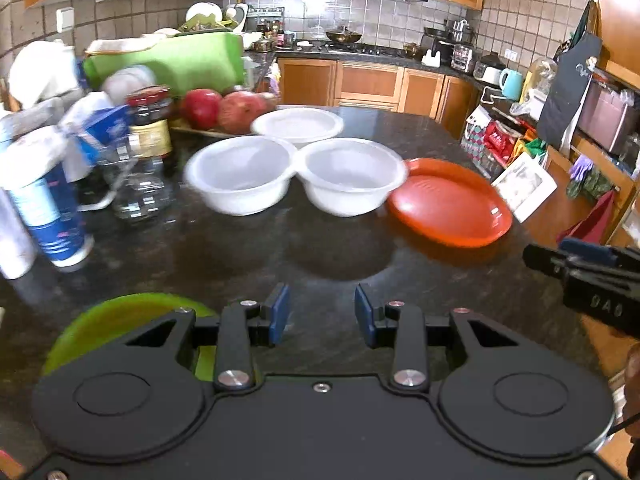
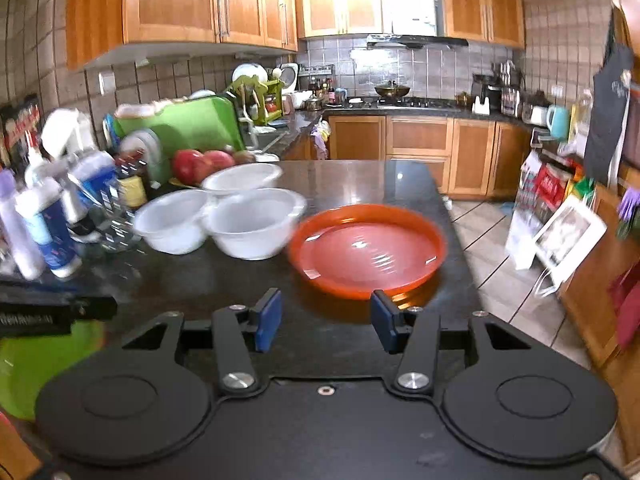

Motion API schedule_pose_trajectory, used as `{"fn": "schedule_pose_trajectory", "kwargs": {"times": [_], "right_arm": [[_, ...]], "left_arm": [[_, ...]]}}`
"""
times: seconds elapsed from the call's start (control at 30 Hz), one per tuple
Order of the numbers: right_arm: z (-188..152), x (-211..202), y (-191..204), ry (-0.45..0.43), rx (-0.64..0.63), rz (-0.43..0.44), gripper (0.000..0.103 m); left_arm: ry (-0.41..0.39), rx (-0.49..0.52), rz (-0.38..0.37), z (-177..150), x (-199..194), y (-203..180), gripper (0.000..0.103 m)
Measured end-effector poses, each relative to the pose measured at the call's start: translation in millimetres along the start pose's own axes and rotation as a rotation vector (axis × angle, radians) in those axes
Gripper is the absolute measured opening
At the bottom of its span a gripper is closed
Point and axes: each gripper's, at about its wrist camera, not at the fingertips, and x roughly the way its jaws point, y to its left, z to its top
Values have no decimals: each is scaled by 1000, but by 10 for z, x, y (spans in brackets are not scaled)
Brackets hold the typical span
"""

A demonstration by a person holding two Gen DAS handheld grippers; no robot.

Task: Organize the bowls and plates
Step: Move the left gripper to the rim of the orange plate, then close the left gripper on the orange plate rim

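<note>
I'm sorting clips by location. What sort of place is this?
A home kitchen, most likely. There are wooden cabinets, a gas stove with a wok under a range hood, and a dark stone counter holding white bowls and an orange plate.

You have three white bowls upright on the dark counter, clustered in a triangle. The left bowl (image 1: 240, 174) and the right bowl (image 1: 352, 176) sit side by side, rims touching; the back bowl (image 1: 298, 124) sits just behind the pair. Just right of the right bowl lies your orange plate (image 1: 450, 202), flat and face up, its edge at that bowl's rim. Your green plate (image 1: 116, 320) lies nearest you at the left, partly hidden.
</note>
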Motion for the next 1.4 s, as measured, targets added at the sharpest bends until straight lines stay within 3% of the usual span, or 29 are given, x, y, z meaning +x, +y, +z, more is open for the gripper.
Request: {"fn": "schedule_pose_trajectory", "kwargs": {"times": [0.1, 0.23, 0.53, 0.93, 1.23, 1.4], "right_arm": [[102, 167, -362, 41, -8, 25, 45], [240, 429, -778, 62, -11, 62, 45], [552, 1222, -1332, 78, -8, 108, 45], [709, 2134, -1433, 145, -69, 198, 43], [690, 2334, -1366, 172, -110, 259, 43], [648, 2290, -1349, 164, -124, 255, 36]], "left_arm": [[0, -12, -9, 107, 172, -240, 46], [0, -7, 36, 220, 401, -533, 46], [54, -42, 115, 425, 932, -855, 46], [129, -110, 166, 521, 1351, -971, 46], [156, -111, 168, 550, 1503, -1014, 46], [169, -106, 165, 553, 1572, -1006, 43]]}}
